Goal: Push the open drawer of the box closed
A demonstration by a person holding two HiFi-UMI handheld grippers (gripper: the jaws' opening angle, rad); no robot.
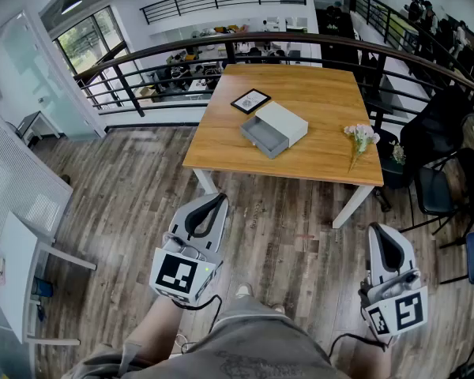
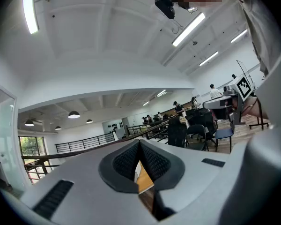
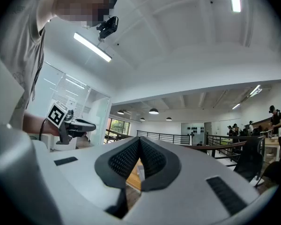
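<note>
While the box [image 1: 289, 120] is white, its drawer [image 1: 265, 138] — grey — juts open.

box [image 1: 289, 119]: white | drawer [image 1: 263, 138]: grey | table [image 1: 316, 93]: tan wood | floor [image 1: 126, 204]: grey-brown planks

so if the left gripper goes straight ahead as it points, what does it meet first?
Probably the table, near its left front corner; the left gripper has only air before it. Depth is unclear.

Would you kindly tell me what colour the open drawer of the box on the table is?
The drawer is grey, the box white; the head view shows it best.
</note>
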